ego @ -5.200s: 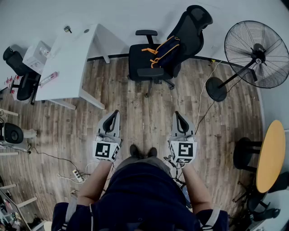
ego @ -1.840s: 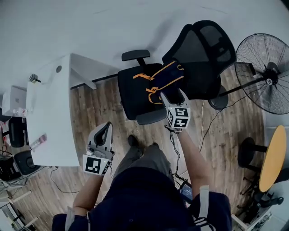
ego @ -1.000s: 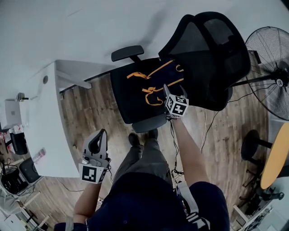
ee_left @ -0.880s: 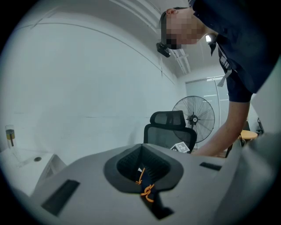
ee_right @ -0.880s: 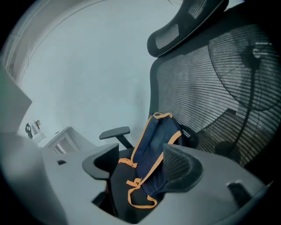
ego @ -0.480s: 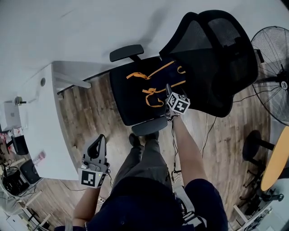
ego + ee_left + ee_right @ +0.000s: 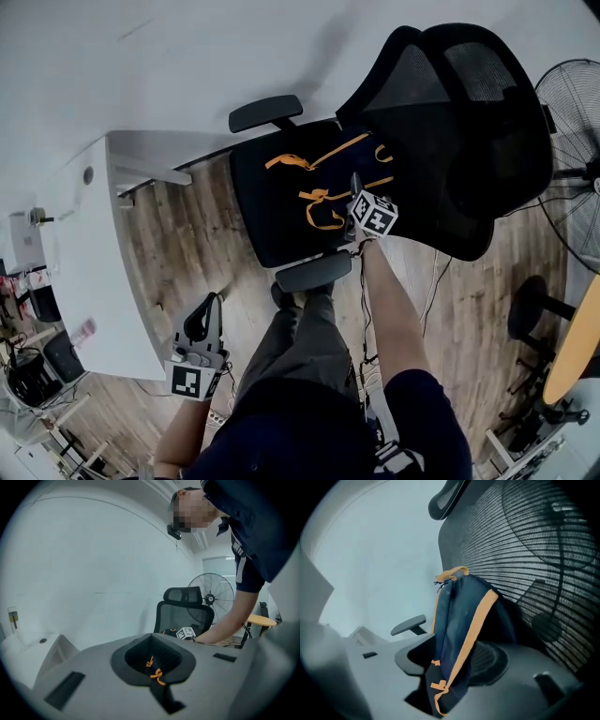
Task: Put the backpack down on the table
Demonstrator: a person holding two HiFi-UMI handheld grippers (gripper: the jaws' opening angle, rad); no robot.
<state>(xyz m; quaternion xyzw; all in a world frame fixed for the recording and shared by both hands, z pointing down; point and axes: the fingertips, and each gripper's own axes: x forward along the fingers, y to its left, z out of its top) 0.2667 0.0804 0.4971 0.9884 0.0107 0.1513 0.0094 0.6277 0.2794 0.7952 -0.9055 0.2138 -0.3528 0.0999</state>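
As right arm (image 7: pixel 389 300) stretches out, right gripper (image 7: pixel 354 186) closing round backpack strap (image 7: pixel 461 634), left gripper (image 7: pixel 212 302) pressed together

The backpack (image 7: pixel 326 176) is dark blue with bright orange straps and edges. The chair (image 7: pixel 469 122) is all black, and its back has a net pattern of thin lines. The bench (image 7: pixel 94 253) is plain white. The floor (image 7: pixel 206 244) is brown wood in long stripy planks. The fan (image 7: pixel 577 159) is black.
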